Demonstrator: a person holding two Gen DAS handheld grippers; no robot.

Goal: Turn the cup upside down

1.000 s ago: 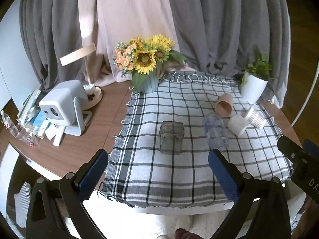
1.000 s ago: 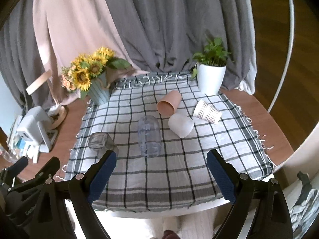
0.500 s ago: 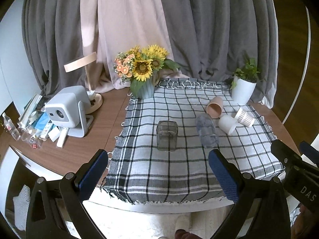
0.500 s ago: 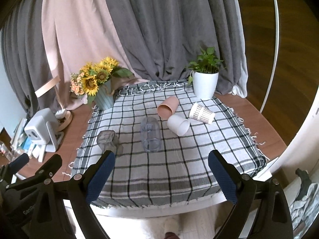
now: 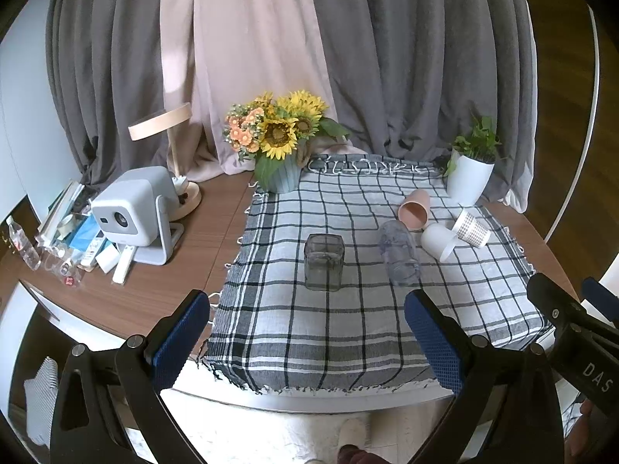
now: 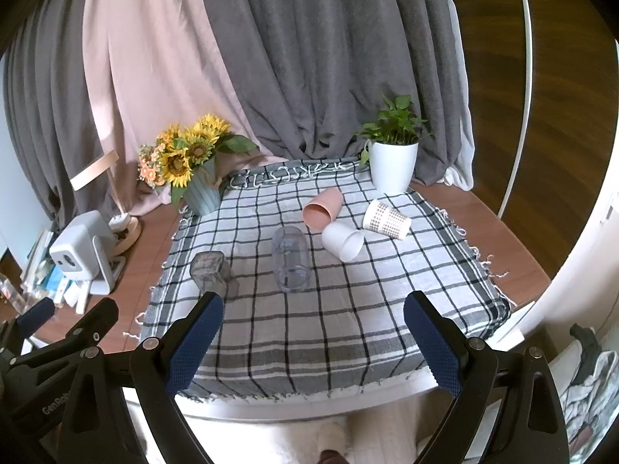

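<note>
Several cups sit on a checked cloth (image 5: 348, 332). A square smoky glass cup (image 5: 324, 262) stands on the cloth, seen too in the right wrist view (image 6: 211, 270). A clear plastic cup (image 5: 398, 252) (image 6: 291, 258), a pink cup (image 5: 414, 208) (image 6: 323, 208), a white cup (image 5: 439, 240) (image 6: 343, 240) and a dotted paper cup (image 5: 472, 229) (image 6: 387, 219) lie on their sides. My left gripper (image 5: 307, 342) and right gripper (image 6: 312, 342) are open and empty, held back off the table's near edge.
A sunflower vase (image 5: 280, 143) stands at the cloth's back left and a white plant pot (image 5: 470, 178) at the back right. A white projector (image 5: 133, 214), a lamp (image 5: 166, 143) and clutter (image 5: 58, 239) fill the table's left side.
Both grippers have pulled back and up from the table, so the cups look smaller and farther. Nothing on the cloth has moved.
</note>
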